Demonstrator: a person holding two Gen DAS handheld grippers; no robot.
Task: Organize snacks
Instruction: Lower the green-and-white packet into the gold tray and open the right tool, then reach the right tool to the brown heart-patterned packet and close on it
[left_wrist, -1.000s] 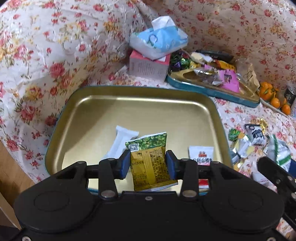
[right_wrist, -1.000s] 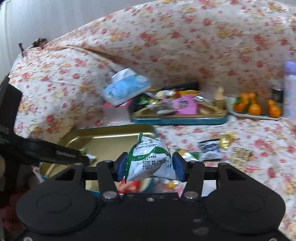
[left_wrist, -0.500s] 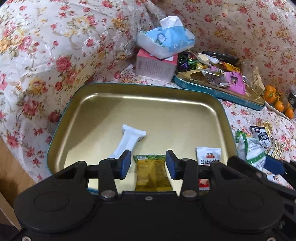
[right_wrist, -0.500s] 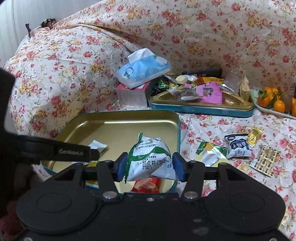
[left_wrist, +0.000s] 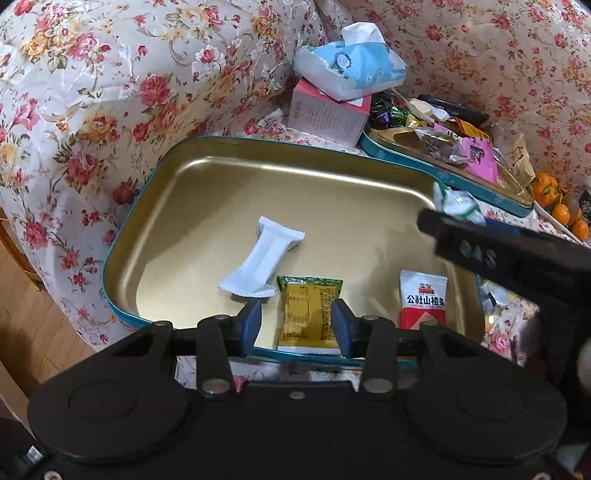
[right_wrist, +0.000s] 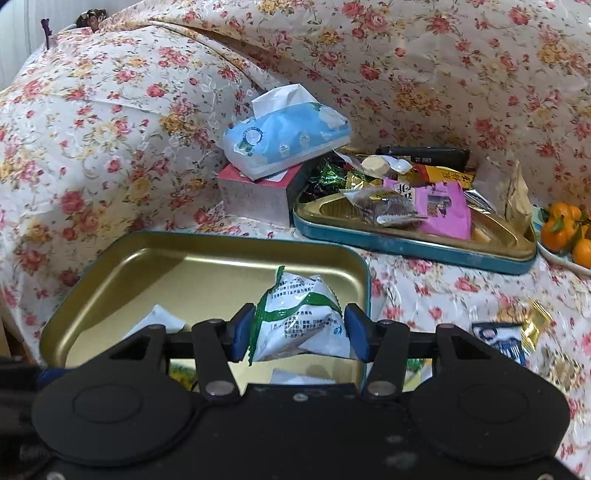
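On the floral-covered sofa sits a gold tin tray (left_wrist: 177, 192) with a teal rim, and its contents run from left to right in the left wrist view: a plain white wrapped bar (left_wrist: 264, 258) lying at a slant near the middle, a green-and-gold snack packet (left_wrist: 309, 314) flat on the tray floor at the near edge, and a red-and-white hawthorn packet (left_wrist: 422, 301) at the near right corner. The left gripper (left_wrist: 296, 325) hangs just above the near rim with its blue pads spread apart on either side of the green-and-gold packet, not touching it. Further right, the right gripper (right_wrist: 300, 332) pinches a crumpled white-and-green snack bag (right_wrist: 301, 321) between its blue pads and holds it above the right part of the tray; the same bag (left_wrist: 458, 205) shows in the left wrist view over the tray's far right corner. Behind the tray a blue tissue pack (right_wrist: 286, 138) rests on a pink box (right_wrist: 255, 194). To the right of the box a second teal tin (right_wrist: 413, 243) holds a heap of mixed wrapped snacks, with loose packets (right_wrist: 498, 339) scattered on the cloth in front of it, and at the far right lies a plate of small oranges (right_wrist: 565, 229).
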